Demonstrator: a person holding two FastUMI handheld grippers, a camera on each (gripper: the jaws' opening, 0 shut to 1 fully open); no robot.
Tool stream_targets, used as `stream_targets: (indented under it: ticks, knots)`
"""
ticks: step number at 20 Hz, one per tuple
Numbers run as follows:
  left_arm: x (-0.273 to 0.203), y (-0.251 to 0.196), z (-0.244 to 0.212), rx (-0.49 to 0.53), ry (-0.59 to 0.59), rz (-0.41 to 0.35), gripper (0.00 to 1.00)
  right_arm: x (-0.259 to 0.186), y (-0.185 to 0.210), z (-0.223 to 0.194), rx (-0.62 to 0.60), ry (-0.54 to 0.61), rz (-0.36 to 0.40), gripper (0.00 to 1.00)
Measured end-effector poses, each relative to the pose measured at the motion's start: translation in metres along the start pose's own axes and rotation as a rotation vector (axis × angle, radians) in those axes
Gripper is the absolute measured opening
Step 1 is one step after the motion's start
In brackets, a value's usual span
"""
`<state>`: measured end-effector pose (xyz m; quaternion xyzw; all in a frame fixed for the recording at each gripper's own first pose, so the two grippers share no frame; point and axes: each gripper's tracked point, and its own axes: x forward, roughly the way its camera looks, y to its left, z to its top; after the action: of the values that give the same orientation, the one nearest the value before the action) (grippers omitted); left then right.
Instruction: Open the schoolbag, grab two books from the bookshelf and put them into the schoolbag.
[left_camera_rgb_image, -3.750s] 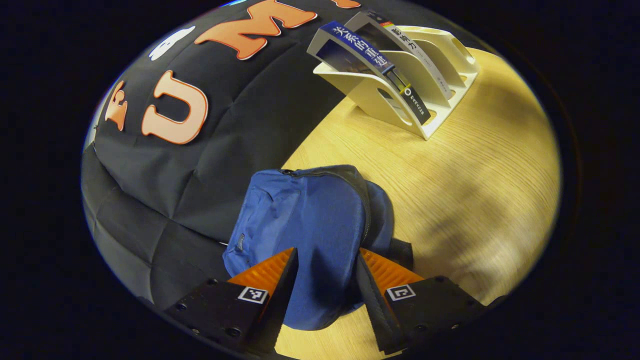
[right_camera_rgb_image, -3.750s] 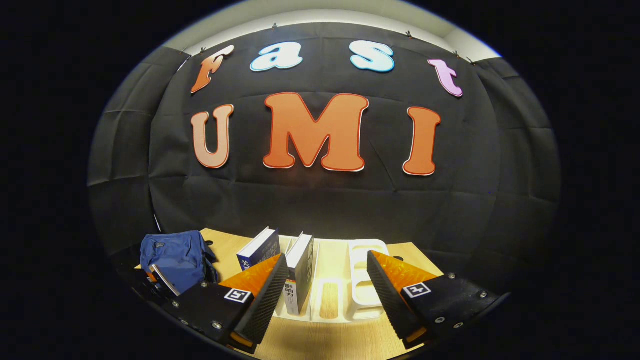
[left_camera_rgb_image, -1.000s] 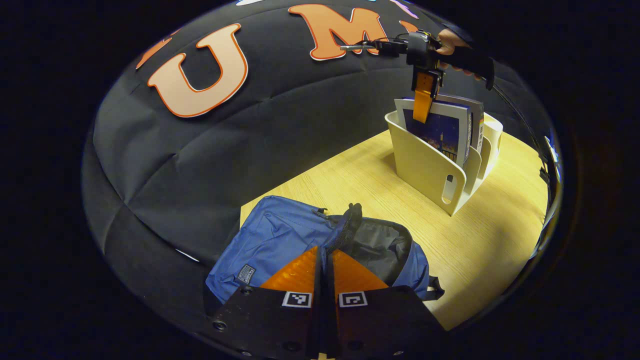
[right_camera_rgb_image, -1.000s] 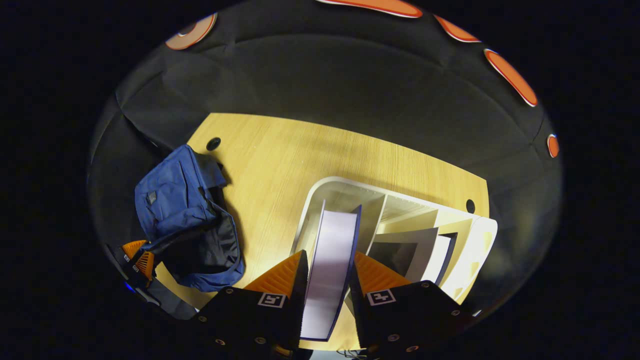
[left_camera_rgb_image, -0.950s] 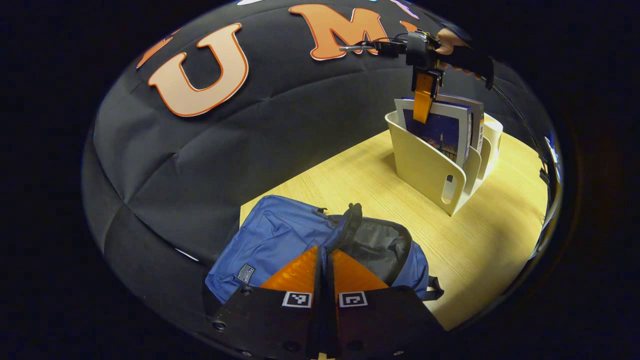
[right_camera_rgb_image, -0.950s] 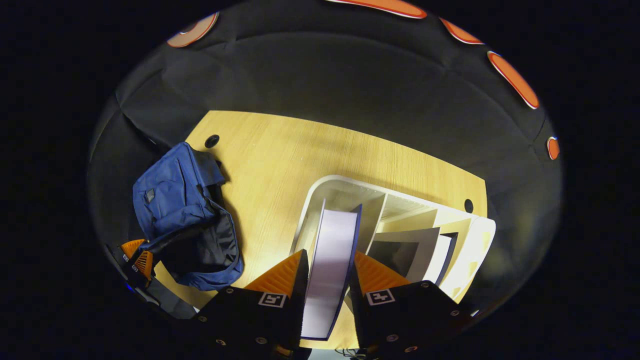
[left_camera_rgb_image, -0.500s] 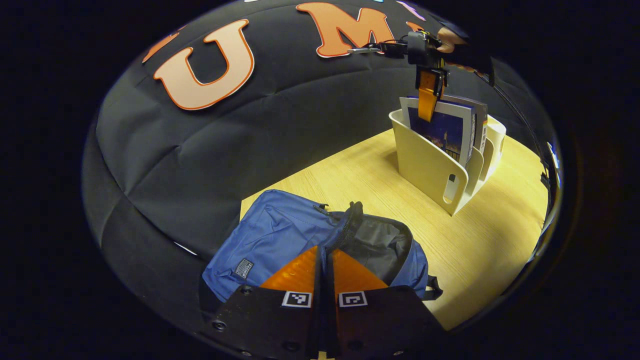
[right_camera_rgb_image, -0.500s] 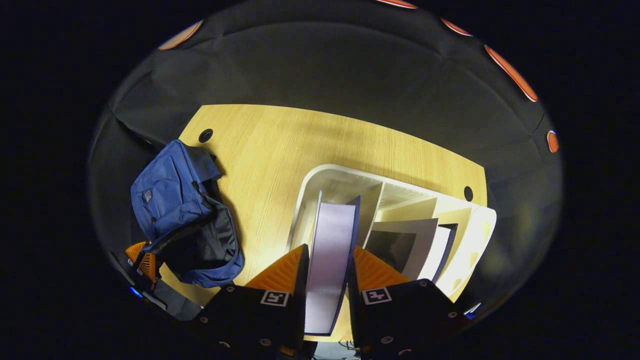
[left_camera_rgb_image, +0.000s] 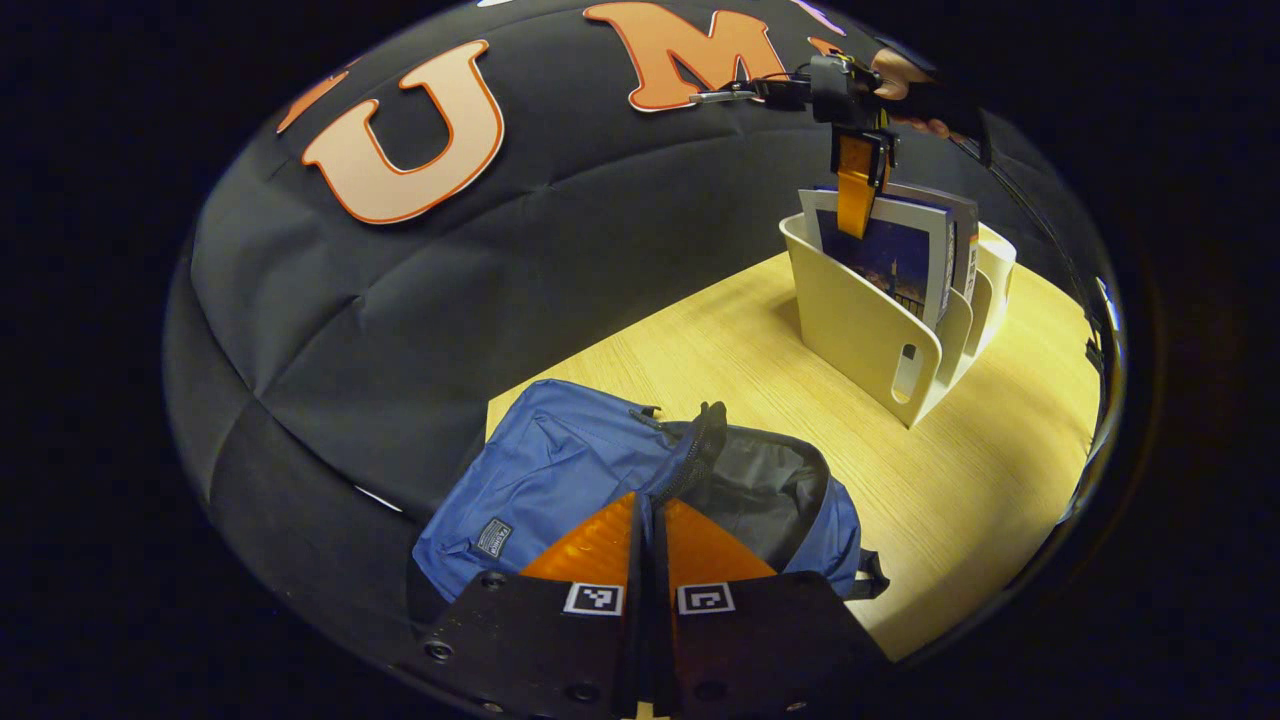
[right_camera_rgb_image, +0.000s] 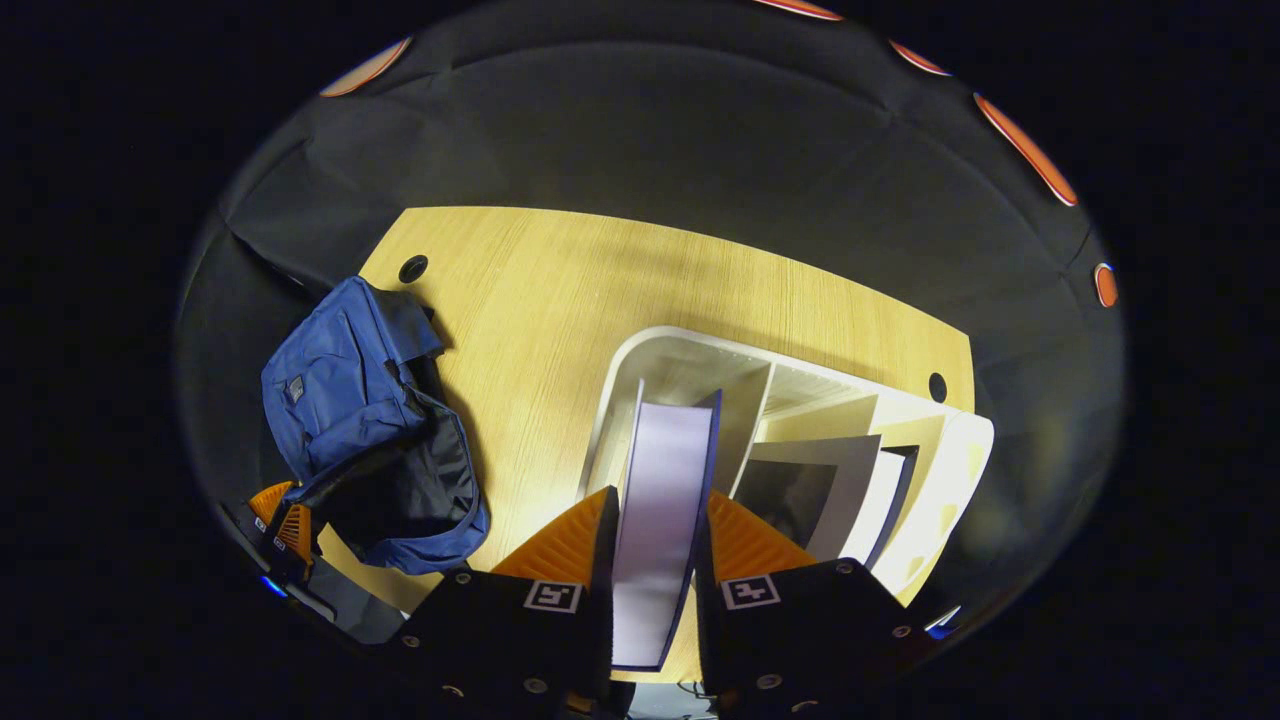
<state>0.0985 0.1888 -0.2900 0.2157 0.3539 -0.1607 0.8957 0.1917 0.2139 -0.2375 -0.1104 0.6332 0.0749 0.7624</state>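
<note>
Blue fabric schoolbag (left_camera_rgb_image: 560, 480) lies unzipped at the desk's (left_camera_rgb_image: 960, 480) left rear corner, dark lining exposed. The left gripper (left_camera_rgb_image: 648, 520) is pressed together on the bag's opened zipper edge. The right gripper (right_camera_rgb_image: 652, 545) pinches the first book (right_camera_rgb_image: 662, 500) from above, the book upright in the end slot of the cream bookshelf (right_camera_rgb_image: 940, 500). A second book (right_camera_rgb_image: 850, 495) leans in the neighbouring slot.
</note>
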Motion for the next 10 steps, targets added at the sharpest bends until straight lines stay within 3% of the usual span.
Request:
stream_targets:
  ticks: [4,6,10]
  knots:
    - [-0.002,0.002,0.006,0.025,0.004,0.013,0.06,-0.016,0.005,-0.004,-0.004,-0.021,0.050,0.31]
    - [-0.003,0.001,0.011,0.034,0.004,0.019,0.06,-0.022,0.002,-0.013,-0.054,-0.021,0.047,0.30]
    - [-0.008,0.008,0.016,0.013,0.026,0.047,0.06,-0.043,-0.001,-0.016,-0.036,-0.076,0.089,0.30]
